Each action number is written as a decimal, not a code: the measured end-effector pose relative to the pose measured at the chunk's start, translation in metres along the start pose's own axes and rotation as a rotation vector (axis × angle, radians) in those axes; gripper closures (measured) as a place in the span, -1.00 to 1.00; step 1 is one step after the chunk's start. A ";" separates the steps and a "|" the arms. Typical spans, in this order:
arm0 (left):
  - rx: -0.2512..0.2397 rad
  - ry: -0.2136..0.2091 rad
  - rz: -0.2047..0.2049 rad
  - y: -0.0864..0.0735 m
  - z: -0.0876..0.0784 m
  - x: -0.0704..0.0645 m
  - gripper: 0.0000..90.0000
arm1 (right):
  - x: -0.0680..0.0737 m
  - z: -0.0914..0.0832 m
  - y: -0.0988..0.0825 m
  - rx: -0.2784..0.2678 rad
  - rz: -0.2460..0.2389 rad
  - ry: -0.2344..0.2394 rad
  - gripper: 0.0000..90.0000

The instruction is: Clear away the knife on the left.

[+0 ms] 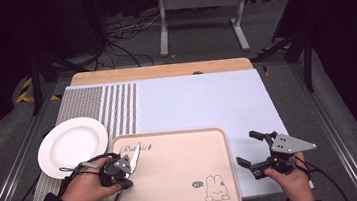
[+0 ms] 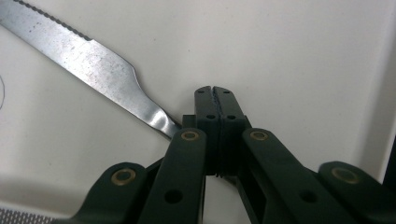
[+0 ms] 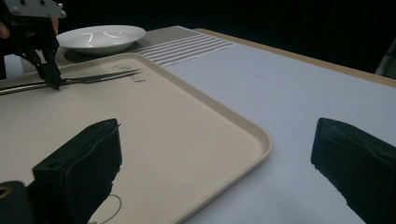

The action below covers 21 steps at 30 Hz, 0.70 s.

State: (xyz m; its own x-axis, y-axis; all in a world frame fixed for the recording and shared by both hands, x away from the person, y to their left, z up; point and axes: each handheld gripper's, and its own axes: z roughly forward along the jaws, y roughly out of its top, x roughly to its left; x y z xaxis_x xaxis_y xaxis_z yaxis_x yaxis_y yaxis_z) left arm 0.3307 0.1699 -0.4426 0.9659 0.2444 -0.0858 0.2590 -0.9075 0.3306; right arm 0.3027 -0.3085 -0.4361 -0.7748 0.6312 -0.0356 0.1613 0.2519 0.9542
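The left gripper has its jaws pressed flat together, tips down on the tray, with the knife lying just beside them rather than between them. In the left gripper view the narrow neck of the knife runs in under the gripper's left linkage, so I cannot tell whether the tips touch the metal, but the pads clamp nothing. From the right gripper view the same black tips stand on or right against the knife, roughly where blade meets handle.

The knife lies flat at the tray's left end, blade toward the far rim, handle toward the person. A white plate sits just off the tray's left edge, on the striped part of the mat.

The right gripper hovers over the mat beside the tray's right edge, jaws spread wide and holding nothing.

My guess is the step is picking up the knife. To do that well, the left jaws need to open first, then straddle the thin neck or handle squarely, one pad on each side. A flat knife on a smooth tray will likely skid, so pushing with closed tips risks sliding it. Coming straight down and closing slowly looks safest.
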 end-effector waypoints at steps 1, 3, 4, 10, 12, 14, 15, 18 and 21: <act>-0.002 0.001 -0.002 -0.001 0.000 0.000 1.00 | 0.000 0.000 0.000 0.000 0.000 0.000 -0.94; 0.000 -0.001 -0.007 -0.003 -0.001 0.000 1.00 | 0.000 0.000 0.000 0.001 0.002 0.000 -0.94; 0.000 0.000 -0.007 -0.003 -0.001 0.001 1.00 | 0.000 0.000 0.000 0.003 0.001 -0.001 -0.94; -0.012 -0.006 -0.020 -0.008 -0.002 0.001 1.00 | 0.000 0.001 -0.001 0.003 0.001 0.000 -0.94; -0.009 -0.009 -0.020 -0.009 -0.002 0.001 1.00 | 0.000 0.001 -0.001 0.004 0.002 -0.001 -0.94; -0.008 -0.008 -0.025 -0.011 -0.003 0.001 1.00 | 0.000 0.001 -0.001 0.003 0.003 -0.002 -0.94; -0.007 -0.009 -0.025 -0.011 -0.003 0.000 1.00 | 0.000 0.001 -0.001 0.006 0.004 0.000 -0.94; -0.009 -0.009 -0.033 -0.013 -0.003 0.000 1.00 | 0.000 0.002 -0.001 0.007 0.005 0.001 -0.94; -0.017 -0.011 -0.041 -0.015 -0.004 0.000 1.00 | 0.000 0.002 -0.001 0.007 0.006 0.002 -0.94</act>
State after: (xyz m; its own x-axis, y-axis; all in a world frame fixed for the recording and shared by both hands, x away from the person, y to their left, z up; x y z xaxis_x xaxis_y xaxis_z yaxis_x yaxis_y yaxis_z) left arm 0.3270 0.1845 -0.4441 0.9545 0.2770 -0.1101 0.2981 -0.8911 0.3422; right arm 0.3040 -0.3077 -0.4379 -0.7748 0.6315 -0.0295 0.1699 0.2529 0.9525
